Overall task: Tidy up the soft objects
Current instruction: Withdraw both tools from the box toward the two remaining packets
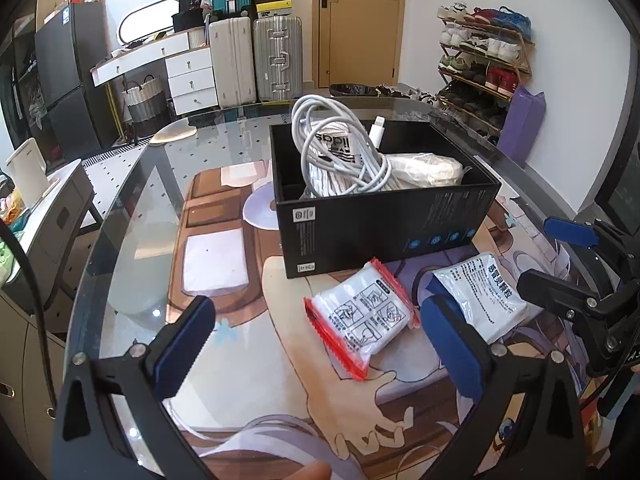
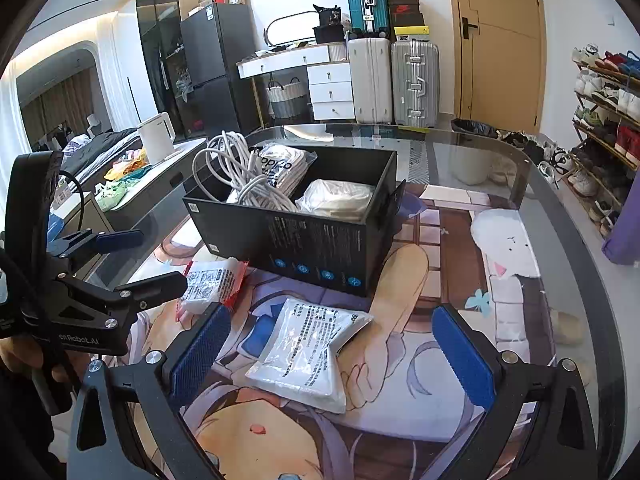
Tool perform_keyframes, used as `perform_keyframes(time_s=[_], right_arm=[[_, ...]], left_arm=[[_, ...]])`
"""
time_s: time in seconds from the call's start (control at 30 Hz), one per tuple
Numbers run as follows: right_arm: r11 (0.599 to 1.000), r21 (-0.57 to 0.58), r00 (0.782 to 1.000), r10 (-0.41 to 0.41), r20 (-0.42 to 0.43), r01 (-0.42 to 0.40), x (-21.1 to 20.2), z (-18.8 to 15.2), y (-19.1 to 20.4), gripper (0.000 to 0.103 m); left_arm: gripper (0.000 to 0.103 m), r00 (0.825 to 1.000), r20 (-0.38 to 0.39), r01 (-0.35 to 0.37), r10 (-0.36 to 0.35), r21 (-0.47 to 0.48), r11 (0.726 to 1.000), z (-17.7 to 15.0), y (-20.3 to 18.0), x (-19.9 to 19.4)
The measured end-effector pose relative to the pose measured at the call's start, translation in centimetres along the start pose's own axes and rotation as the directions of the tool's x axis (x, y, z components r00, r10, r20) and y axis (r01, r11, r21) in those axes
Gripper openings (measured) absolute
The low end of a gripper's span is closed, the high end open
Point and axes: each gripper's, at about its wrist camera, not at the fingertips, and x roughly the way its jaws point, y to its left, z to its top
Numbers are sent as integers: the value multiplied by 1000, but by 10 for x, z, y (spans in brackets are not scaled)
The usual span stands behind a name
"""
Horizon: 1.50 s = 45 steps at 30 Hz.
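- On the glass table (image 1: pixel 132 216), over a cartoon-print mat (image 2: pixel 404 412), a black box (image 1: pixel 384 228) is standing open at the top.
- Inside the box, a coiled white cable (image 1: pixel 340 152) is lying at one end over a printed white bundle (image 1: pixel 340 146), and a clear-wrapped white bundle (image 1: pixel 428 170) is filling the other end.
- A red-edged white packet (image 1: pixel 362 318) is lying flat on the mat just in front of the box.
- A white printed pouch (image 2: pixel 306 354) is lying beside the packet, apart from it and near the box.
- The left gripper (image 1: pixel 320 346) is hovering with its blue pads spread wide, the red-edged packet lying between the fingers, ungrasped.
- The right gripper (image 2: pixel 332 354) is hovering likewise, fingers released and wide, the white pouch lying between them, untouched.
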Motion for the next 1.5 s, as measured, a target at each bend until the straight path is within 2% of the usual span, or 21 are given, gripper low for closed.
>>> perform_keyframes(time_s=[0.53, 0.7, 1.0, 1.23, 1.5], right_arm=[[999, -18, 993, -49, -106, 48, 30, -16, 8, 102], [999, -15, 984, -49, -171, 47, 44, -19, 4, 102], [998, -36, 979, -48, -200, 42, 52, -21, 8, 102], [994, -88, 972, -84, -217, 66, 62, -17, 19, 102], [994, -68, 970, -100, -220, 87, 62, -16, 8, 102]], left_arm=[[103, 1000, -25, 17, -17, 5, 1000, -9, -6, 10], [103, 999, -36, -6, 7, 14, 1000, -8, -6, 16], [103, 998, -65, 13, -13, 4, 1000, -5, -6, 24], [103, 997, -78, 14, -16, -26, 1000, -1, -2, 30], [103, 995, -92, 24, -26, -24, 999, -1, -3, 32]])
